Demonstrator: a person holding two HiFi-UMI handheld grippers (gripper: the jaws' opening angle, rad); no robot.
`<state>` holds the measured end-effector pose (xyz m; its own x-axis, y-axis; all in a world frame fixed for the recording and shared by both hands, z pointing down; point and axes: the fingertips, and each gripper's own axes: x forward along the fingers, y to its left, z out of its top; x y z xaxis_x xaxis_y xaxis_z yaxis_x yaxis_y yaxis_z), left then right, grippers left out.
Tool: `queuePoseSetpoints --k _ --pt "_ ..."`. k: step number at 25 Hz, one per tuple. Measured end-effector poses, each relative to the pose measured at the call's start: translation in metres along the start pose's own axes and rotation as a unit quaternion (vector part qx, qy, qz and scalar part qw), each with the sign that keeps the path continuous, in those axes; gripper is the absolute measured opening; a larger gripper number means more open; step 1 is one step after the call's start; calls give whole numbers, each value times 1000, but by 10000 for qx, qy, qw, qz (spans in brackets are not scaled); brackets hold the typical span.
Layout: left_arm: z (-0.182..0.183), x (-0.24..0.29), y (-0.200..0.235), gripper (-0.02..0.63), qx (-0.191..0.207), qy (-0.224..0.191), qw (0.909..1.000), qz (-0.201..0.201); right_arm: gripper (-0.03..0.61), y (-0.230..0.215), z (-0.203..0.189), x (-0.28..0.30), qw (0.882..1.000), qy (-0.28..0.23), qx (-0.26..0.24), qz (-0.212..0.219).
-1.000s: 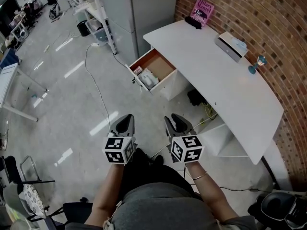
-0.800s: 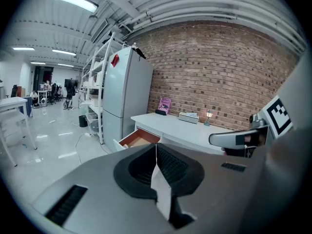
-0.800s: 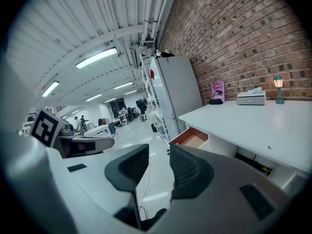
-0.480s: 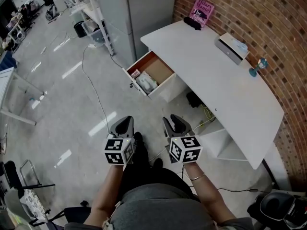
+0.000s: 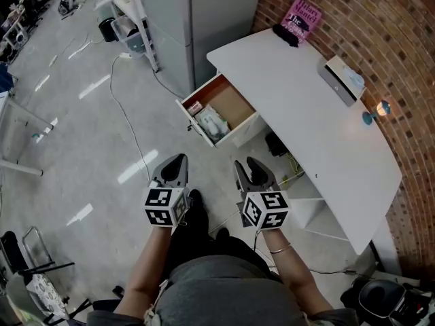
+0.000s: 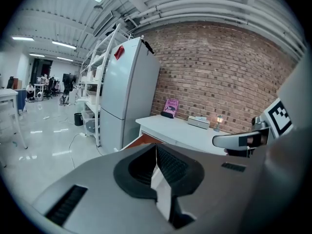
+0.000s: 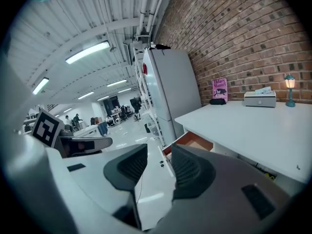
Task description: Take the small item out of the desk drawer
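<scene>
The left gripper (image 5: 178, 163) holds its jaws pressed together, empty. Ahead, the desk drawer (image 5: 232, 102) stands pulled open, with a white packet (image 5: 213, 123) and a small red-and-white item (image 5: 194, 107) lying near its front panel. The right gripper (image 5: 246, 166) has just been opening its jaws, and nothing sits between them. Further right stands the white desk (image 5: 306, 107).
</scene>
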<state>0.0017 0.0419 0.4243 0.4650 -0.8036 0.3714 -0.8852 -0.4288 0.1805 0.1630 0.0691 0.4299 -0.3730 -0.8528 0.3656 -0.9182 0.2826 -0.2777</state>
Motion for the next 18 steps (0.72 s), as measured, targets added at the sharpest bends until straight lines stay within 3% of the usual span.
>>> queuePoseSetpoints --k 9,18 --pt "34 44 61 23 4 -52 9998 -205 146 -1 18 72 9992 211 38 -335" --pt "54 62 100 23 -9 -194 9990 -411 149 -3 34 106 9977 252 -58 -630"
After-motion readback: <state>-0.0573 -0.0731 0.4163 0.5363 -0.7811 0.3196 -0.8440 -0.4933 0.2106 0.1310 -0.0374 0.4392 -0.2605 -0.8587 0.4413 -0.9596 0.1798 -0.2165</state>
